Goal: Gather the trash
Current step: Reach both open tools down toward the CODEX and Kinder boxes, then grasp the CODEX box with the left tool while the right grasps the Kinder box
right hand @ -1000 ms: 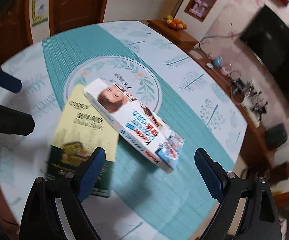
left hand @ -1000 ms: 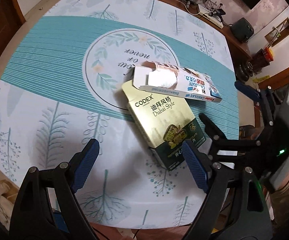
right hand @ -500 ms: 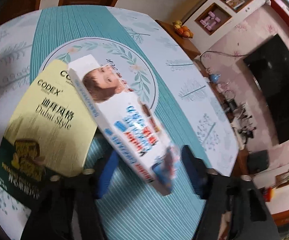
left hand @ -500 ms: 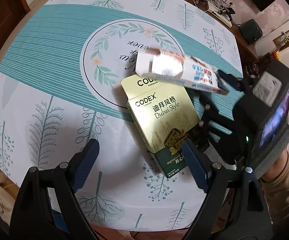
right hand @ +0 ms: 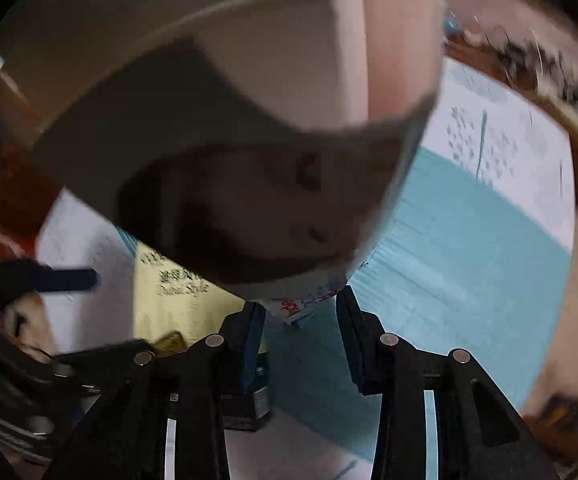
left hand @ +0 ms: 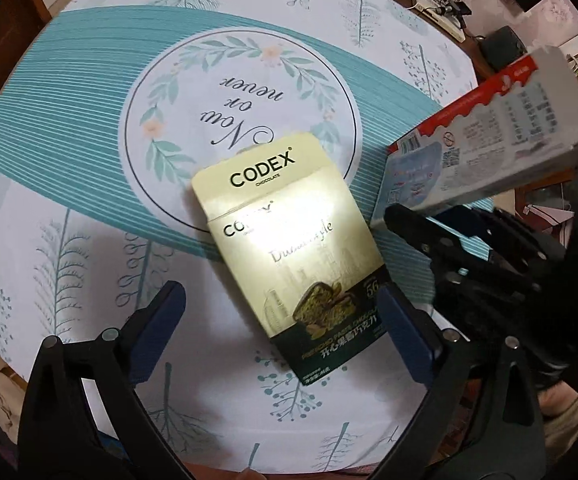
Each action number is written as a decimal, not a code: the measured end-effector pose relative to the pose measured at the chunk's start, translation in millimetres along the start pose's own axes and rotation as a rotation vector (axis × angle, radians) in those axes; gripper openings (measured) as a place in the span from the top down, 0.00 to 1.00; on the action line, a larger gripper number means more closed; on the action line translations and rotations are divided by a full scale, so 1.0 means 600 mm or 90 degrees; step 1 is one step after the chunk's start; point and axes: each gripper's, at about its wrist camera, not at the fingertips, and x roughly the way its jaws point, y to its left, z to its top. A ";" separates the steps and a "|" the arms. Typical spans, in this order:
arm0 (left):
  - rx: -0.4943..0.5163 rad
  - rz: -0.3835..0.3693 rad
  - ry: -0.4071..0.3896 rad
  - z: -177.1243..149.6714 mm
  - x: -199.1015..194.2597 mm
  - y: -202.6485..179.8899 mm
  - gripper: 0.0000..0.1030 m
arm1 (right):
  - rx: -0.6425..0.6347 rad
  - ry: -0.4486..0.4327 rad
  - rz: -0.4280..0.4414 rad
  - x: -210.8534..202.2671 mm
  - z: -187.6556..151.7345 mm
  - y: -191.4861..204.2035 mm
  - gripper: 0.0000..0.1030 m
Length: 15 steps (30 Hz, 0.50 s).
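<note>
lifted off the gold carton since a second ago: the long white snack box (left hand: 489, 148), now tilted in the air at the right of the left view, clear of the surface (left hand: 89, 160). red wavy band along one edge, pale blue end panel, small print on its white side; in the right view looms close and blurred, open end toward the lens. pinched at its lower end by the right claw (right hand: 301, 312), whose jaws have just been closing onto the carton.

left lying flat on the teal and white cloth: the gold codex chocolate box (left hand: 289, 248), top flap raised, dark green lower end printed with pistachio pieces, upper corner overlapping the round "now or never" wreath.

hovering over that box: the left claw (left hand: 281, 320), jaws spread wide and just widened further, blue pads either side of the green end, gripping nothing.
</note>
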 end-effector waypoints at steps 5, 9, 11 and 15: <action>-0.039 0.009 0.025 0.023 0.026 -0.003 0.05 | 0.080 0.004 0.037 -0.008 0.016 -0.048 0.99; -0.069 0.018 0.044 0.039 0.042 -0.009 0.04 | 0.089 -0.011 0.030 -0.019 0.017 -0.068 0.99; -0.079 0.031 0.054 0.044 0.049 -0.012 0.02 | 0.092 -0.008 0.030 -0.014 0.018 -0.073 0.99; -0.108 0.061 0.069 0.049 0.057 -0.017 0.02 | 0.105 -0.009 0.035 -0.020 -0.013 -0.068 0.99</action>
